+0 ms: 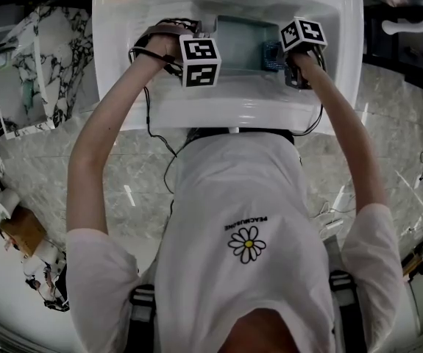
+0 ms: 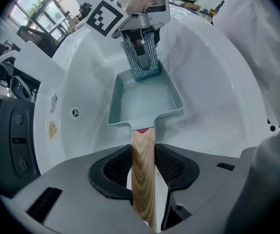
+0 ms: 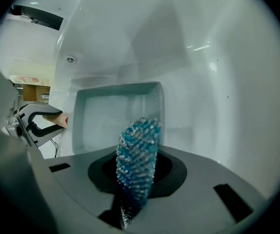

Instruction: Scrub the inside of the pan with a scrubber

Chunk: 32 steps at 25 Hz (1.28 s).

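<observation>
A pale green rectangular pan [image 2: 144, 100] with a wooden handle [image 2: 143, 155] lies in the white sink [image 2: 217, 82]. My left gripper [image 2: 143, 162] is shut on that handle. My right gripper [image 2: 142, 43] holds a blue beaded scrubber [image 2: 140, 62], whose lower end rests at the pan's far edge inside the rim. In the right gripper view the scrubber [image 3: 137, 162] stands between the jaws of the right gripper [image 3: 137, 179], in front of the pan [image 3: 108, 118]. In the head view both grippers [image 1: 189, 54] [image 1: 299, 57] flank the pan [image 1: 240, 43].
The sink [image 1: 123, 43] has steep white walls round the pan and an overflow hole [image 2: 75, 113] on its back wall. Cables hang from the grippers down the sink's front. A cardboard box [image 1: 21, 230] stands on the marble floor at the left.
</observation>
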Each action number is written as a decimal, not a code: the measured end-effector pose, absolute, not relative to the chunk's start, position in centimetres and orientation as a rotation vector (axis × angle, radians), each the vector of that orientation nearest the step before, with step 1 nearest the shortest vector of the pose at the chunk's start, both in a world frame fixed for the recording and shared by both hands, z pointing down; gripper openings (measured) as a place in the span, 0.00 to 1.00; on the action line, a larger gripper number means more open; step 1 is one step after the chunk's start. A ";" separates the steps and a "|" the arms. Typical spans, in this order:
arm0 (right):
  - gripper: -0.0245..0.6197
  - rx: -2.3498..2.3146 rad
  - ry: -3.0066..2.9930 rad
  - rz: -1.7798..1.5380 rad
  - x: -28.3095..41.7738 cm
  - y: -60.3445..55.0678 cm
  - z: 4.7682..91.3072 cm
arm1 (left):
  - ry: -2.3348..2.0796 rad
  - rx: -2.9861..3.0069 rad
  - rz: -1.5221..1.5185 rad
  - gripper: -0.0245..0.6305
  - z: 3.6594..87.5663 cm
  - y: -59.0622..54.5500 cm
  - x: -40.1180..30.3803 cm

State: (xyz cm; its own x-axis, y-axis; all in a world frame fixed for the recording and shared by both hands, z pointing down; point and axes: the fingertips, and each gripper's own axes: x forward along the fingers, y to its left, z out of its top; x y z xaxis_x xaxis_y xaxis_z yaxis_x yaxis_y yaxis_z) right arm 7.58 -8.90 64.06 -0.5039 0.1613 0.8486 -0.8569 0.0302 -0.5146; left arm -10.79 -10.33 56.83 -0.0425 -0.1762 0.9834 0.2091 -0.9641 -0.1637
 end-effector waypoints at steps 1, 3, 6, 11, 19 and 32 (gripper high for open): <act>0.13 0.738 -1.500 1.595 7.5 -8.9 64.1 | -0.035 -1.969 -2.094 0.28 56.8 -10.3 -10.8; 0.13 0.742 -1.499 1.598 7.3 -8.8 64.1 | -0.037 -1.967 -2.095 0.28 56.8 -10.3 -10.8; 0.13 0.753 -1.500 1.604 6.8 -8.8 64.1 | -0.035 -1.967 -2.095 0.28 56.8 -10.2 -10.8; 0.13 0.762 -1.508 1.614 6.2 -8.6 63.8 | -0.031 -1.970 -2.097 0.28 56.8 -10.2 -10.7; 0.13 0.736 -1.559 1.744 2.5 -8.8 62.2 | -0.020 -1.971 -2.098 0.28 56.8 -10.2 -10.7; 0.13 0.607 -1.680 1.844 -5.4 -8.4 59.3 | -0.004 -1.980 -2.106 0.28 57.6 -9.5 -10.3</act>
State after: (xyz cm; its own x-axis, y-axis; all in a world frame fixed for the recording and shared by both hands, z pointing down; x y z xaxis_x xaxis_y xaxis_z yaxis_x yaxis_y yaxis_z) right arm -5.39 -8.43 59.32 -0.7368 0.1057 0.6678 -0.6747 -0.0521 -0.7363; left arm -10.28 -9.51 57.64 -0.0452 -0.1790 0.9828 0.1830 -0.9687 -0.1680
